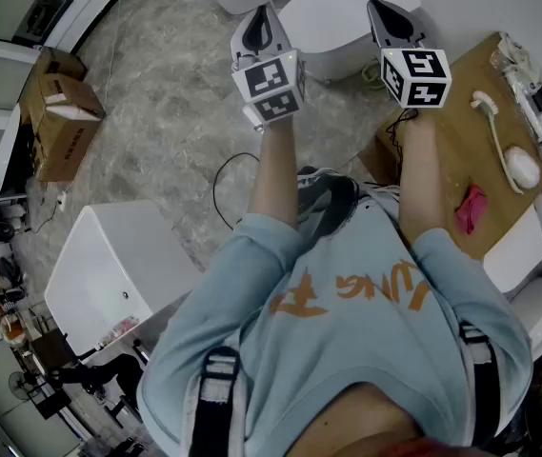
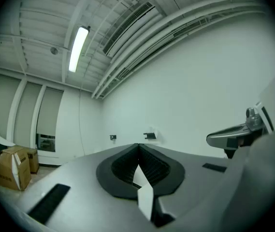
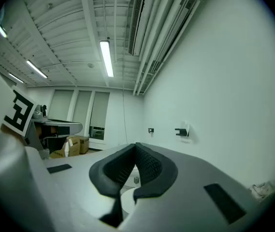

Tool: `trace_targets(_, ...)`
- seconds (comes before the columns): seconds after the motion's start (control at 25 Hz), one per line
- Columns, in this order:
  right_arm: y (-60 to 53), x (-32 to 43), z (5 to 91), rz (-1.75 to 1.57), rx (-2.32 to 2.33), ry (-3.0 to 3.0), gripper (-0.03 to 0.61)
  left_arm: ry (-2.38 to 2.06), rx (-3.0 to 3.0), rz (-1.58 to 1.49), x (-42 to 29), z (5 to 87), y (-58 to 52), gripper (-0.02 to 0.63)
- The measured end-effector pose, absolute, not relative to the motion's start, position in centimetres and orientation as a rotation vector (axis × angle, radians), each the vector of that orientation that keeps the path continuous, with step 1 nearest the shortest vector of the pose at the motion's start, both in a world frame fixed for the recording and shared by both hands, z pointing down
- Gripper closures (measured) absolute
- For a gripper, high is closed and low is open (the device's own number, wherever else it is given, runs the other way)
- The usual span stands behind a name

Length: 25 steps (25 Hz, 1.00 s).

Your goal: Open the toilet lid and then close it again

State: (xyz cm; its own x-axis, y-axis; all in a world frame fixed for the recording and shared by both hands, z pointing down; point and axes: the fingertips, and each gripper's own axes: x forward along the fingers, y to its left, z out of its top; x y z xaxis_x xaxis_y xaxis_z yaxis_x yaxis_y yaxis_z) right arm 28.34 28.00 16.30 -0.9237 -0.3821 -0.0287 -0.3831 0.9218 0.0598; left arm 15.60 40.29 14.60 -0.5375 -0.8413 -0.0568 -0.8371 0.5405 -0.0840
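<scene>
Two grippers are held out level beyond a light blue shirt [image 1: 347, 293]; the left gripper [image 1: 263, 15] is seen with its jaws pressed together on nothing; the right gripper [image 1: 381, 8] is likewise closed tip to tip and empty. Just beyond and below both tips the white toilet lid [image 1: 337, 22] is found lying down, closed, nearer the right gripper. Beside the right gripper's right, a wooden board [image 1: 461, 112] is laid with a white hand shower [image 1: 521, 168] and a pink cloth [image 1: 471, 208]; well off the left gripper's left, cardboard boxes [image 1: 61, 112] are stacked.
</scene>
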Motion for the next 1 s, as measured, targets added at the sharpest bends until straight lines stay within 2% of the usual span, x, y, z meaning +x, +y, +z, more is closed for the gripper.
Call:
trace_targets(0.6,25.2,26.1,15.5,0.001,-0.658,2.987,0.566,2.679,-1.461,-0.109,12.5,13.6,39.2,0.589)
trace_targets(1.0,20.6,20.5,16.4,-0.007,-0.651,2.999,0.566,2.72,-1.434,-0.088,5.5,15.0,36.3,0.589)
